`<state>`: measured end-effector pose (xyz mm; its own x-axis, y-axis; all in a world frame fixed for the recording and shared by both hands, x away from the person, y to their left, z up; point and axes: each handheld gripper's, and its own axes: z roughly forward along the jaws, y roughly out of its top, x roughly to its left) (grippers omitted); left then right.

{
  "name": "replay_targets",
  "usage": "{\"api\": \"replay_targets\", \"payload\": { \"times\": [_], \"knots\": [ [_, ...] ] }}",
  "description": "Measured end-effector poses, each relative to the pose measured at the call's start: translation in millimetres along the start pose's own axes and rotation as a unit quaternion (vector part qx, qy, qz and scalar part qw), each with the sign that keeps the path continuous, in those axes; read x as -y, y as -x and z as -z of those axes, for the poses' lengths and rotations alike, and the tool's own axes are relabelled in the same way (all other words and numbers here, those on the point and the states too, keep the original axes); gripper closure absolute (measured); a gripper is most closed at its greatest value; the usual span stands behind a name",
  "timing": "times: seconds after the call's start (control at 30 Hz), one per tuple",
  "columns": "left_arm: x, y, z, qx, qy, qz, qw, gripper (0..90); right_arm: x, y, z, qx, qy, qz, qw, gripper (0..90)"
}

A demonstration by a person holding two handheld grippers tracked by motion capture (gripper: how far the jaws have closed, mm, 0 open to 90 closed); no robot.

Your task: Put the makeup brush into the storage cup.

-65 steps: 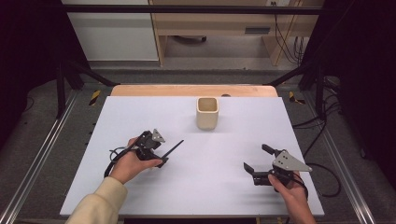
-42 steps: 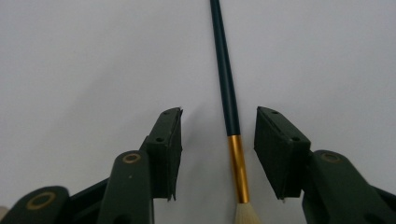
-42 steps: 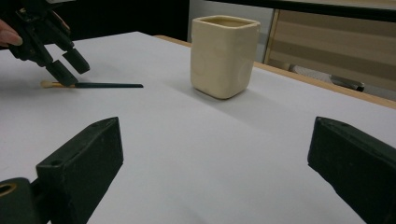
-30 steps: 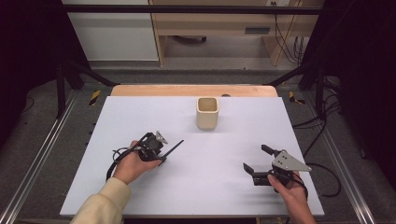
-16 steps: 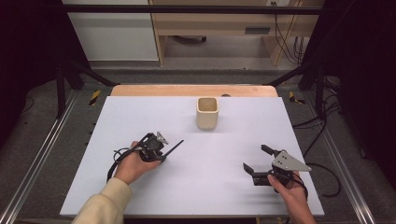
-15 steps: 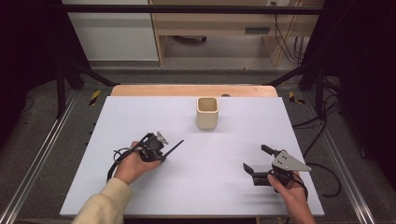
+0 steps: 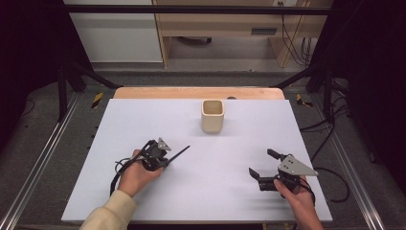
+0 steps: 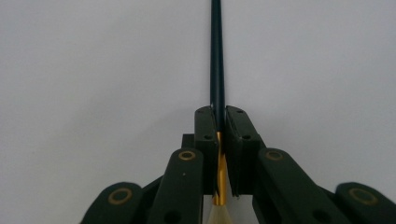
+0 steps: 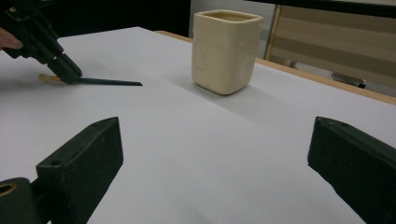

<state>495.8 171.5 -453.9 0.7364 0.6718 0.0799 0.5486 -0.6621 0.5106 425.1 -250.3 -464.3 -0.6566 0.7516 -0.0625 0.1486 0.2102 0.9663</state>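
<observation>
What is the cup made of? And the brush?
The cup looks like glazed ceramic: cream, thick-walled, with a soft sheen; it could be plastic. The brush seems to have a dark painted handle, probably wood, a shiny gold metal band and pale bristles. The left gripper pinches it.

left gripper (image 8: pixel 218 135): jaws have just been closing and now clamp the brush (image 8: pixel 217 56) near its gold ferrule
brush: now gripped; before, it lay loose between wider jaws
</observation>
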Motion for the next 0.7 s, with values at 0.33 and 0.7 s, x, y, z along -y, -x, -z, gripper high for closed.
{"api": "replay_targets", "payload": {
  "times": [0.33,0.7],
  "knots": [
    [11.3,7.2,22.5,-0.010,0.106,-0.001,0.9944,83.6,-5.8,-13.0,-1.1,0.009,-0.005,0.038,0.9992,3.8],
    [11.4,16.5,31.5,0.012,0.128,-0.016,0.9916,83.6,-19.2,-57.2,-29.6,0.022,-0.052,0.157,0.9860,4.9]
  ]
}}
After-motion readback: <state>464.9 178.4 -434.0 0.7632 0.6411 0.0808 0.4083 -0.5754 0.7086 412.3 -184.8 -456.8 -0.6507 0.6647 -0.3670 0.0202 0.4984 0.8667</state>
